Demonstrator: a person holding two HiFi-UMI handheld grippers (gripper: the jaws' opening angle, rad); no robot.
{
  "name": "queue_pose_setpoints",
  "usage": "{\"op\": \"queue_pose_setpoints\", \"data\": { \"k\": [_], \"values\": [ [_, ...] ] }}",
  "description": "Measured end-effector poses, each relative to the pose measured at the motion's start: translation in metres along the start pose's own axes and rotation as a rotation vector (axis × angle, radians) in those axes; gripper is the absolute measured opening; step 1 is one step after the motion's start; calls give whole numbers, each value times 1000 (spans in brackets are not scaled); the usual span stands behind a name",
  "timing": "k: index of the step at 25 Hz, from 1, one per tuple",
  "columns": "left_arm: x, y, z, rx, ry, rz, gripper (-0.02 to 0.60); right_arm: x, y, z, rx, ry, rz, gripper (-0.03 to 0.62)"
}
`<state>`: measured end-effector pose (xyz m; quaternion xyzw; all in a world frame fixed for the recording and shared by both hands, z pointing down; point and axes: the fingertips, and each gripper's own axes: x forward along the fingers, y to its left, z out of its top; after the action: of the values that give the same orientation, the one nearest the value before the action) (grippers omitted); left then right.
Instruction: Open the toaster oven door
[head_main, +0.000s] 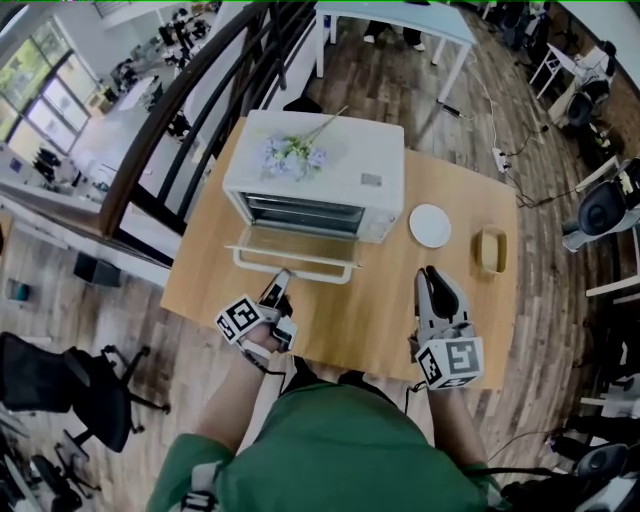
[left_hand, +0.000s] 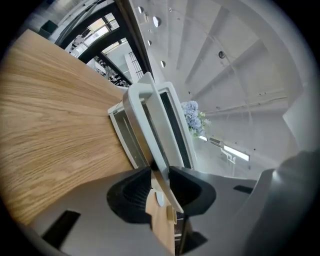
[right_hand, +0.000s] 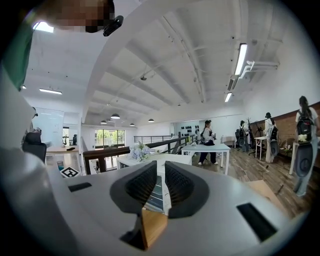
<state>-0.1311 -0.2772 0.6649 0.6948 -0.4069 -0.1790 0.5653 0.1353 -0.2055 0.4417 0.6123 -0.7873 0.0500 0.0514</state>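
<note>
Now the oven (head_main: 318, 165) sits on the bench (head_main: 470, 310), its door (head_main: 290, 243) folded down flat. The left tool (head_main: 281, 284) pinches the handle (head_main: 305, 268); the right tool (head_main: 428, 272) hovers nearby, narrowly spread, empty.

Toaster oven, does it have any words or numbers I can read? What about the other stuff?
No text here can be read.
The grey label on top of the toaster oven: too small to read.
The marker cubes: black-and-white patterns, not words.
</note>
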Motion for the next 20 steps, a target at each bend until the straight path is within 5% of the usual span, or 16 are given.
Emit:
{"op": "queue_pose_setpoints", "data": {
  "k": [20],
  "values": [
    [-33, 96, -56, -57, 37, 160, 92, 25, 26, -19, -2, 71, 101, 64]
  ]
}}
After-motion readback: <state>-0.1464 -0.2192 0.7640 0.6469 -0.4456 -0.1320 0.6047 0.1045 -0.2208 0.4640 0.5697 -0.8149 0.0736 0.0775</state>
